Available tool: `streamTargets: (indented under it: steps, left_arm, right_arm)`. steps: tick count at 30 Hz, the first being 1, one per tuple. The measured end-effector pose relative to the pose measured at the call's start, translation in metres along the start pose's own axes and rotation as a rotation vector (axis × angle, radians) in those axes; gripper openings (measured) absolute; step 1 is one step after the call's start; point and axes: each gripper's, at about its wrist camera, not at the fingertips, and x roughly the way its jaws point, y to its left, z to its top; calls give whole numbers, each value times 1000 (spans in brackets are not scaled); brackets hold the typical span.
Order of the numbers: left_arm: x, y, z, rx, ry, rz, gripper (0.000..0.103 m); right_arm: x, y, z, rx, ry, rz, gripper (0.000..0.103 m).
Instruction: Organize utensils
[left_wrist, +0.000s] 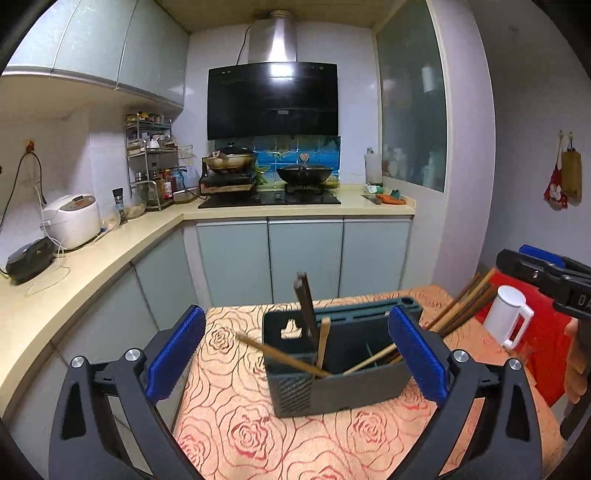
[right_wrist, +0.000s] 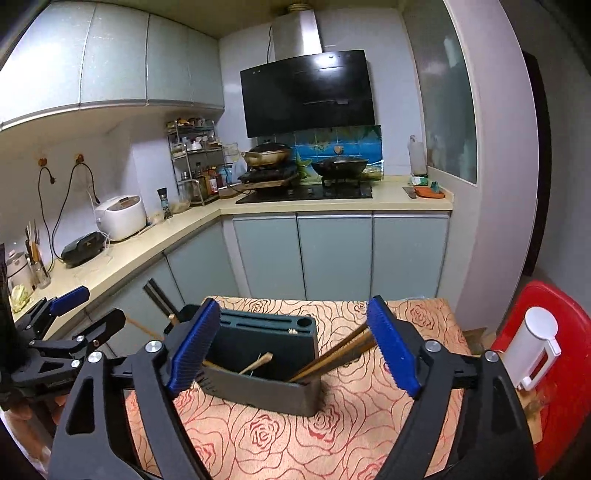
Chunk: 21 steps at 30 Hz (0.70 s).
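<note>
A dark grey utensil holder (left_wrist: 343, 384) stands on the rose-patterned table (left_wrist: 236, 435); it also shows in the right wrist view (right_wrist: 266, 387). Wooden chopsticks (left_wrist: 461, 306) lean out of its right side, also seen in the right wrist view (right_wrist: 332, 358). A dark flat utensil (left_wrist: 306, 306) stands upright in its left compartment, with more chopsticks (left_wrist: 280, 354) leaning left. My left gripper (left_wrist: 295, 354) is open and empty, just before the holder. My right gripper (right_wrist: 291, 347) is open and empty, above the holder.
A white lidded jug (left_wrist: 508, 317) stands on a red stool (left_wrist: 546, 332) right of the table, also in the right wrist view (right_wrist: 532, 350). A kitchen counter (left_wrist: 92, 258) with a rice cooker (left_wrist: 72, 219) runs along the left. Cabinets and a stove (left_wrist: 269, 197) lie beyond.
</note>
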Motion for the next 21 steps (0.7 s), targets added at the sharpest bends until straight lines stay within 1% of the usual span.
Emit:
streamTargets:
  steps: [4,6,7,10,12,14,17,21]
  left_arm:
    - [-8,0,-17,18,5,28,96]
    - [-11,0,-29,18,12,36,96]
    - [-12,0,-32,16,16,37,96]
    - [-16,0,-46,10,27,46,96]
    - [-20,-1,-53,22,24,57,96]
    - [-24,-4,-60,40,20,68,96]
    - [-27,-10,-68,52,25,66,96]
    - [-31,-17,-80,54,36,51,96]
  right_arm:
    - [-11,1,-16,22,-12,21,86]
    - [-18,2,-27,25,-25,21,90]
    - [-20,2,-30,23,-30,18,91]
    - [-28,7,-44,0,-44,0,92]
    - [-34,11,-55,-24,-58,-26,95]
    - [-37,13,-63,-38,-65,-38,96]
    - [-41,15,-76,-51,-58,-45,96]
    - [-39,20,-89,-71,-23,-42,96]
